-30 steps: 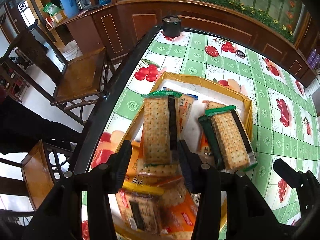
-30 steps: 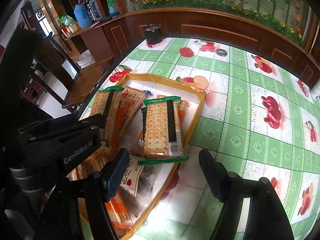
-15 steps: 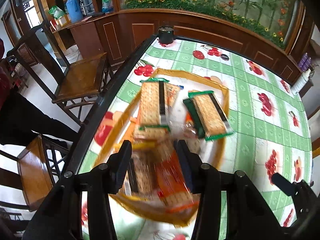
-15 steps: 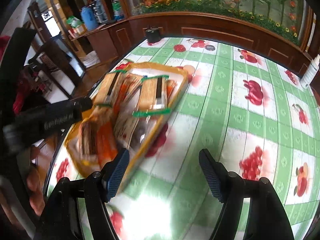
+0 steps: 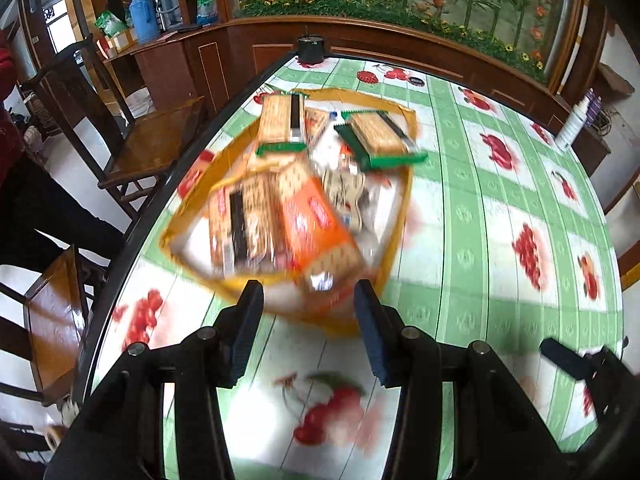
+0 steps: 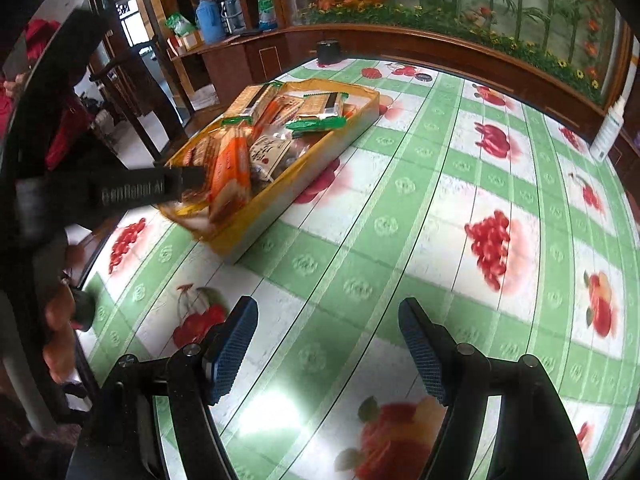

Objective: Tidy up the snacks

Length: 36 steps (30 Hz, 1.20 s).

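A yellow-rimmed tray [image 5: 394, 240] lies near the table's left edge, piled with snack packs. Among them are two green-ended cracker packs [image 5: 280, 120] [image 5: 376, 132] and an orange pack [image 5: 320, 232] at the near end. My left gripper [image 5: 308, 286] hovers just before the tray's near rim, its jaws a little apart with nothing between them. In the right wrist view the tray [image 6: 256, 220] sits up and to the left. There my right gripper [image 6: 328, 304] stands open and empty over bare tablecloth, well clear of the tray. The left gripper's black body [image 6: 132, 194] reaches in beside the orange pack [image 6: 230, 168].
The table [image 6: 420, 208] has a green check cloth with fruit prints. A black pot [image 5: 311, 49] stands at its far edge and a white bottle [image 6: 608, 128] at the right. Wooden chairs [image 5: 152, 144] line the left side. A person in red [image 6: 60, 128] is at the left.
Both grippers have drawn back from the tray toward the near side of the table. The tray now lies ahead of the left fingers, and the packs have stayed in it.
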### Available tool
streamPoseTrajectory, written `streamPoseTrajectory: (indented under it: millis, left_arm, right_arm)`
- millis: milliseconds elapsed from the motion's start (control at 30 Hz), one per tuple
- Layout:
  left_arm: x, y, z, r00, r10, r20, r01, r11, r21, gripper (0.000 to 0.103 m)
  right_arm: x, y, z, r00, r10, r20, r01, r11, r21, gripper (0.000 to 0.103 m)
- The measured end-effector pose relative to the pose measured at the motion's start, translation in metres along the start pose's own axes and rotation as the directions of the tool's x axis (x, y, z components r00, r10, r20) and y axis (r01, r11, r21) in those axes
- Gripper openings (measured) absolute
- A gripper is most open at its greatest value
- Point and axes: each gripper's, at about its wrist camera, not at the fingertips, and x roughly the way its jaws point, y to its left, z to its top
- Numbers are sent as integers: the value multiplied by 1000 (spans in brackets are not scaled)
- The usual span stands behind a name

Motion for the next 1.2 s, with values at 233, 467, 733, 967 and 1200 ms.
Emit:
streamPoseTrajectory:
  millis: [233, 467, 733, 967, 1200]
  left_arm:
    - [-9, 0, -41, 1000, -15, -4, 15, 1000, 11, 46]
    - [-14, 3, -59, 1000, -27, 5, 27, 1000, -2, 46]
    - [-20, 10, -65, 999, -32, 23, 32, 999, -28, 46]
    - [-22, 11, -64, 999, -33, 37, 34, 999, -27, 46]
    - [-16, 5, -63, 1000, -18, 21, 18, 1000, 3, 47]
  right_arm:
    - [-9, -1, -23, 1000, -6, 27, 6, 1000, 19, 75]
    - [-9, 0, -46, 1000, 20, 17, -21, 996, 86, 75]
    - [-9, 13, -63, 999, 49, -3, -48, 993, 103, 77]
    - [-5, 22, -72, 999, 40, -24, -37, 995, 94, 77]
    - [-5, 24, -75, 999, 29, -30, -26, 994, 102, 78]
